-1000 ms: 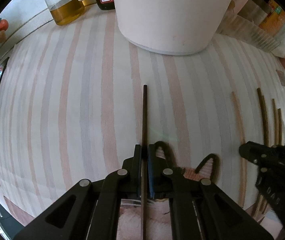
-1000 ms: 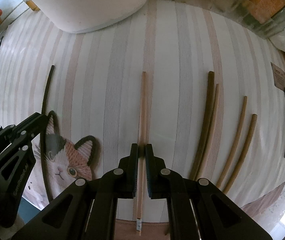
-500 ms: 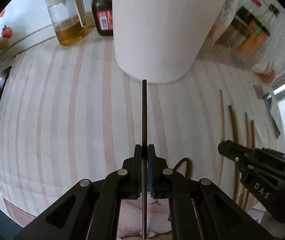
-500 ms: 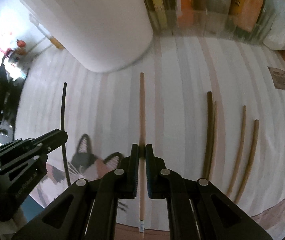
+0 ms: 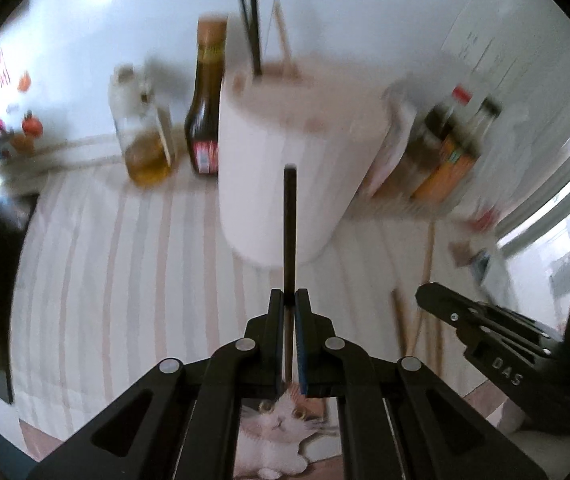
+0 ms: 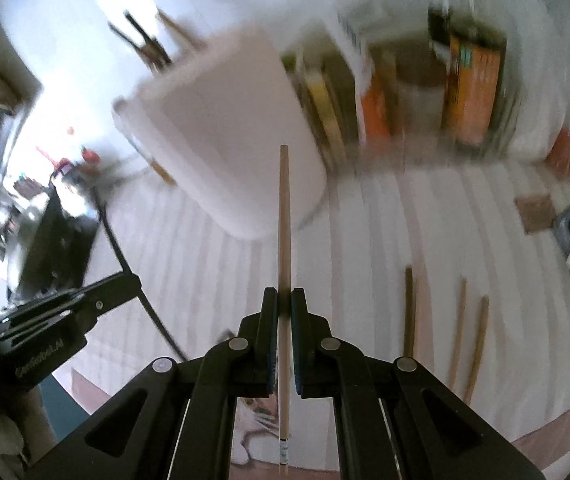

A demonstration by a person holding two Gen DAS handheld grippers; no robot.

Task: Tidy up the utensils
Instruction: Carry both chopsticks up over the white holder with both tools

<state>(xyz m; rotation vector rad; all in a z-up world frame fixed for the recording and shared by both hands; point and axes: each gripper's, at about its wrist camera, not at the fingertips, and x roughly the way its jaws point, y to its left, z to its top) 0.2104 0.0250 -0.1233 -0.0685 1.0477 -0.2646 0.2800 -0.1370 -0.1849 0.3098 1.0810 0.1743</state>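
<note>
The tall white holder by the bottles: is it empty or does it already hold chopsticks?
Not empty. Dark and wooden sticks poke up from the top of the tall white cylindrical holder.

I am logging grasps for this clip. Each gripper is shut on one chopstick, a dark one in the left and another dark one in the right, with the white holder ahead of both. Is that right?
Nearly. The left gripper does clamp a dark chopstick, but the right wrist view shows the right gripper shut on a light wooden chopstick. The white holder is indeed ahead of both.
</note>
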